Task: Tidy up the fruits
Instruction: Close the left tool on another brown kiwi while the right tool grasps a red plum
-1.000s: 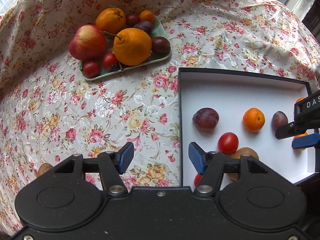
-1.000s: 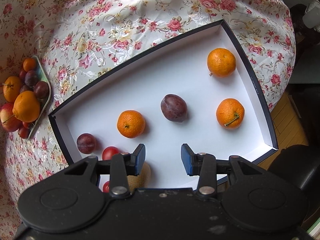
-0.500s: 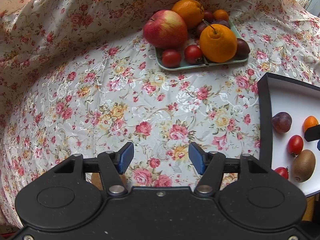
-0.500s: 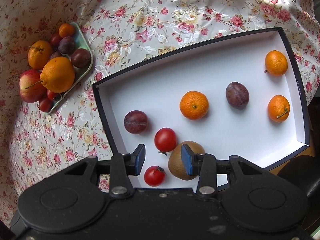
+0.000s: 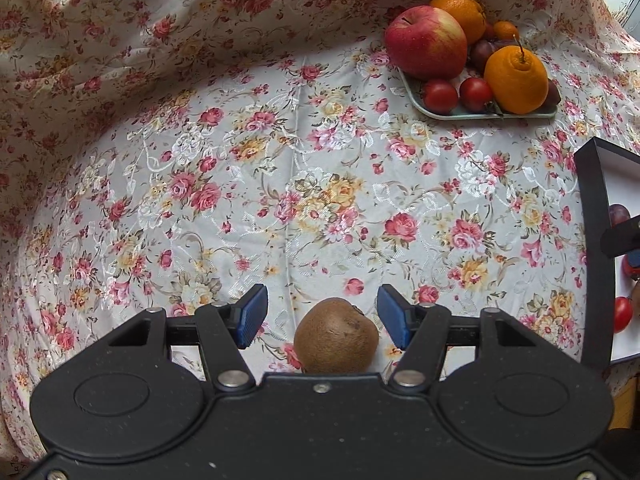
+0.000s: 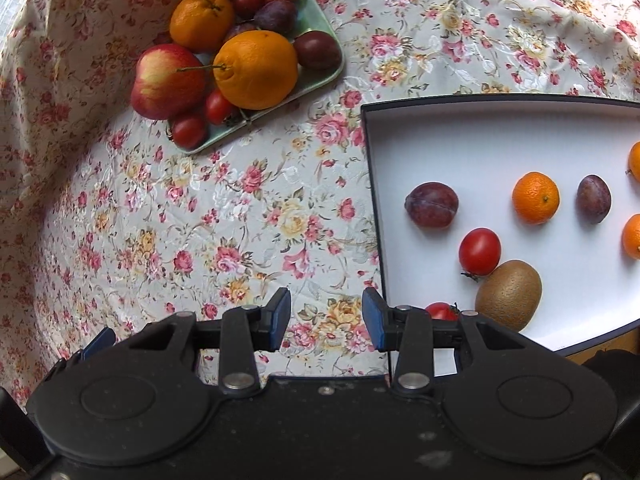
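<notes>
A brown kiwi (image 5: 336, 338) lies on the flowered cloth, and my left gripper (image 5: 322, 316) hangs open over it, a gap showing between the fruit and each blue pad. My right gripper (image 6: 326, 318) is open and empty above the cloth, just left of the white box (image 6: 374, 184). That black-rimmed box holds two plums (image 6: 431, 205), mandarins (image 6: 535, 197), a tomato (image 6: 479, 251), a second kiwi (image 6: 509, 295) and another tomato partly hidden by my right finger. The green tray (image 6: 320, 76) carries an apple (image 6: 168, 80), two oranges (image 6: 256, 69), tomatoes and plums.
The cloth rises in folds behind and to the left of the tray. In the left wrist view the box's black corner (image 5: 596, 240) stands at the right edge with a fingertip of the right gripper (image 5: 620, 236) over it. Open cloth lies between tray and box.
Both grippers have slid leftward across the table. The left went from the box edge to over the kiwi on the cloth. The right left the box and rolled, now over cloth.
</notes>
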